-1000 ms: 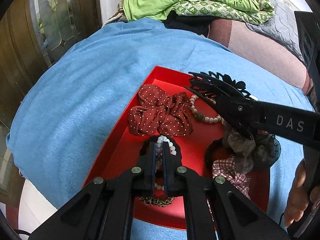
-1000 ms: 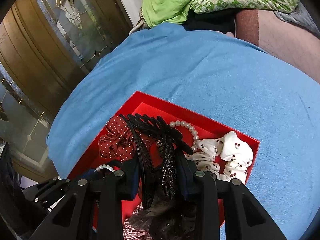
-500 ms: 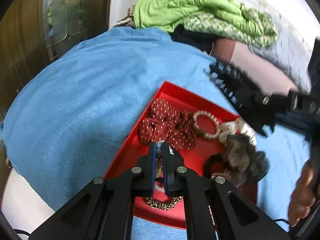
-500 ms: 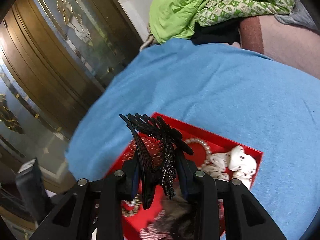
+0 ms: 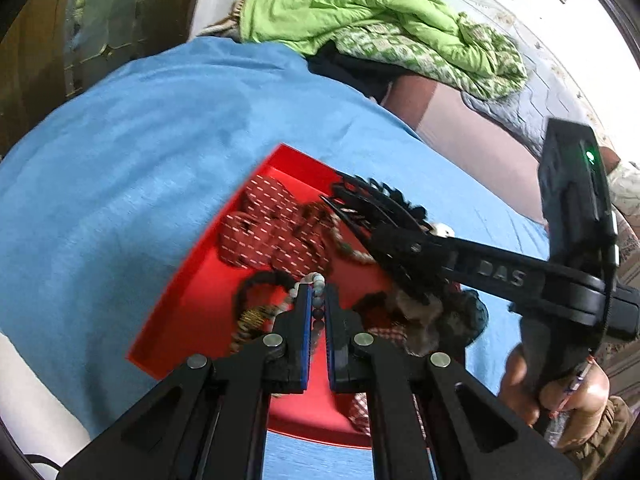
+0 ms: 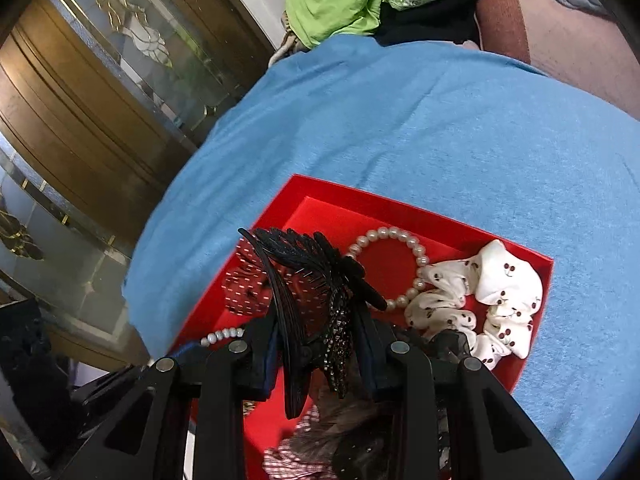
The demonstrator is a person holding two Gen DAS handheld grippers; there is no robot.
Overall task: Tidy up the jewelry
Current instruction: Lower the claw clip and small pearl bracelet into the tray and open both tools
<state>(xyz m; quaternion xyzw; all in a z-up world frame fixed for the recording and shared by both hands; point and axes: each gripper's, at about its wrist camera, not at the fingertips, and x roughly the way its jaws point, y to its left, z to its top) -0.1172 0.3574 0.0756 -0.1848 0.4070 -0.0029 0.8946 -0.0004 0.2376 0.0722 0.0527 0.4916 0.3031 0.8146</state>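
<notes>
**Both grippers loaded above the red tray**

My left gripper (image 5: 316, 300) is pinched tight on a strand of grey-white beads (image 5: 317, 289), which runs up between its pads. My right gripper (image 6: 316, 344) is clamped on a black hair claw (image 6: 316, 280), whose teeth fan out beyond the fingertips. From the left wrist view, that claw sits ahead and to the right of my left fingertips.

Below both grippers lies the red tray (image 6: 400, 206) on a blue cloth (image 6: 440, 120). Ahead of the right gripper, inside the tray: a pearl bracelet (image 6: 416, 256), a white cherry-print scrunchie (image 6: 492, 300) to its right, and a red dotted scrunchie (image 5: 264, 228) to its left. A green quilt (image 5: 360, 12) lies well beyond the cloth.
</notes>
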